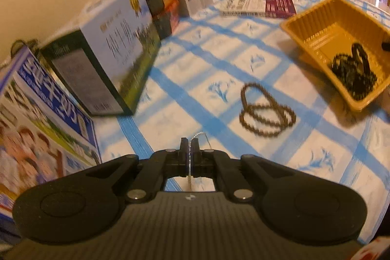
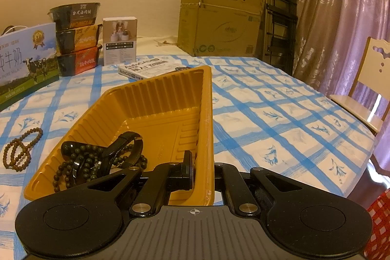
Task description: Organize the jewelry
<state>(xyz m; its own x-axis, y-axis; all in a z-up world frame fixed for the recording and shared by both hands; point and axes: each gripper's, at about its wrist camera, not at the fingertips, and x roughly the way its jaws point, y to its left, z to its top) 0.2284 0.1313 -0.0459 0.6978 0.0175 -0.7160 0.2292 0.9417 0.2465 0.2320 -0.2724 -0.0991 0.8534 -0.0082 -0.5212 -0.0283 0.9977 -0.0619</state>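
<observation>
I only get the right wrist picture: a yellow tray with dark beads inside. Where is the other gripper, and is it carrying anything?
Observer: The left gripper is shut on a thin silver chain.
Visitor: What lies ahead of it?
Observer: The brown beads lie on the tablecloth, between it and the yellow tray.
Visitor: Anything on its left?
Observer: A blue box printed with people, standing at the table's edge.

Left view: blurred throughout; print on the milk box (image 1: pixel 117 40) unreadable.
Thin chain (image 1: pixel 198 135): mostly hidden between the shut left tongs (image 1: pixel 189 150).
Right tongs (image 2: pixel 199 167): right finger hidden behind the tray (image 2: pixel 207 113) wall.
Chair (image 2: pixel 365 94): cut by the edge.
Dark beads (image 2: pixel 85 162): tangled, pieces indistinguishable.
</observation>
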